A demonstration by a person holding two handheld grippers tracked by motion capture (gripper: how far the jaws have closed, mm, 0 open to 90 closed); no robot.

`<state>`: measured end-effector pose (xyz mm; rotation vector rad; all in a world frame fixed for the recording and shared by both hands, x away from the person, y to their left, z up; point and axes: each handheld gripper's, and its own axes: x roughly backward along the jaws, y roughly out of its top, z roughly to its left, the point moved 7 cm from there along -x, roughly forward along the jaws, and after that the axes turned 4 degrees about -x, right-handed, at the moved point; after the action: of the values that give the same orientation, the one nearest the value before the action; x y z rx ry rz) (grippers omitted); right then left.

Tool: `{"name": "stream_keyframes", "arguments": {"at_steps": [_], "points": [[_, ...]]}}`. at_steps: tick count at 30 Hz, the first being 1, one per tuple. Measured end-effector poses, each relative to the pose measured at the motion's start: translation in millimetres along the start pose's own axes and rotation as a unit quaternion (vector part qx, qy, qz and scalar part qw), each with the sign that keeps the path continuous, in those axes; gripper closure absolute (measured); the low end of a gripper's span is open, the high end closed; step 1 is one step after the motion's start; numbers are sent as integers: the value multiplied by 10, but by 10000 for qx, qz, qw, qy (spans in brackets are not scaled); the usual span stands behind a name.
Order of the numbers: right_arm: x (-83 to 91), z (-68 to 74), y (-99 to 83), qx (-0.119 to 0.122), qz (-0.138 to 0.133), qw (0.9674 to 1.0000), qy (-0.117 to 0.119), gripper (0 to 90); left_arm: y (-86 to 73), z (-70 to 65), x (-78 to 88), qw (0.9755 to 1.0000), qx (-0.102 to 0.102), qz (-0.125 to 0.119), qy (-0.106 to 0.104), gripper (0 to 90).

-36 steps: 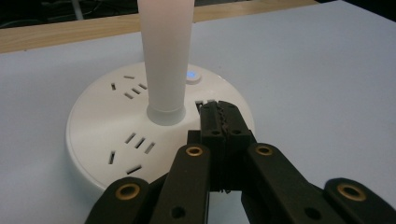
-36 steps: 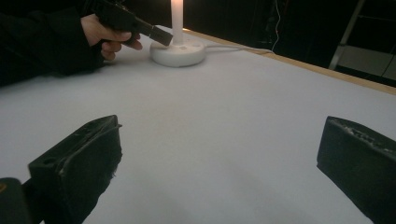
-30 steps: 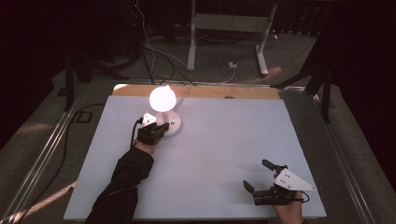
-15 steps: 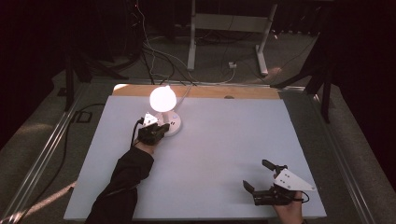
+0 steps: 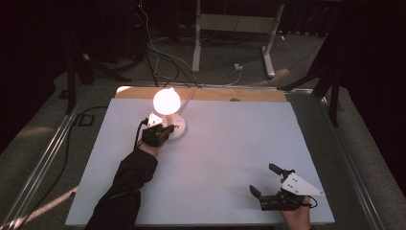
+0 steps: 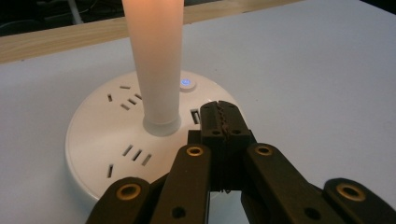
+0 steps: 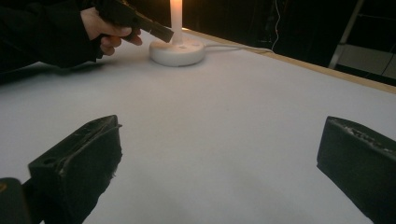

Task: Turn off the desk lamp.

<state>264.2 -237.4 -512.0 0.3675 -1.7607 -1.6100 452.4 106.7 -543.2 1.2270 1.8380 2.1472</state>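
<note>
A white lamp with a glowing globe [image 5: 166, 100] stands on a round white base [image 5: 178, 129] at the back left of the table. The base [image 6: 107, 140] carries socket slots and a small blue-lit button [image 6: 187, 83]; its lit stem [image 6: 156, 60] rises from the middle. My left gripper [image 5: 163, 132] is shut with nothing in it, its tips [image 6: 219, 109] over the base just right of the stem, short of the button. Whether they touch the base I cannot tell. My right gripper [image 5: 263, 179] rests near the front right edge, wide open [image 7: 222, 128] and empty.
The table is a pale sheet [image 5: 230, 143] with a wooden strip [image 5: 215, 94] along its back edge. The lamp's white cord [image 7: 243, 46] runs off the back. Metal rails flank the table, and cables and a stand sit on the dark floor beyond.
</note>
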Motion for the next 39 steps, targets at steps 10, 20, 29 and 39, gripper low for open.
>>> {"name": "stream_keyframes", "arguments": {"at_steps": [10,20,29,39], "points": [[1,5,1,-1,3,10000,2,0,3,16,17,10000,38,41,-36,900],[3,5,0,-9,4,10000,14,0,-45,12,-16,9999,68,86,-22,900],[-1,9,-5,-13,20,10000,27,0,-85,33,-25,9999,101,101,-21,900],[-2,7,-8,-10,32,10000,26,0,-97,22,-51,9999,9,150,9,900]]}}
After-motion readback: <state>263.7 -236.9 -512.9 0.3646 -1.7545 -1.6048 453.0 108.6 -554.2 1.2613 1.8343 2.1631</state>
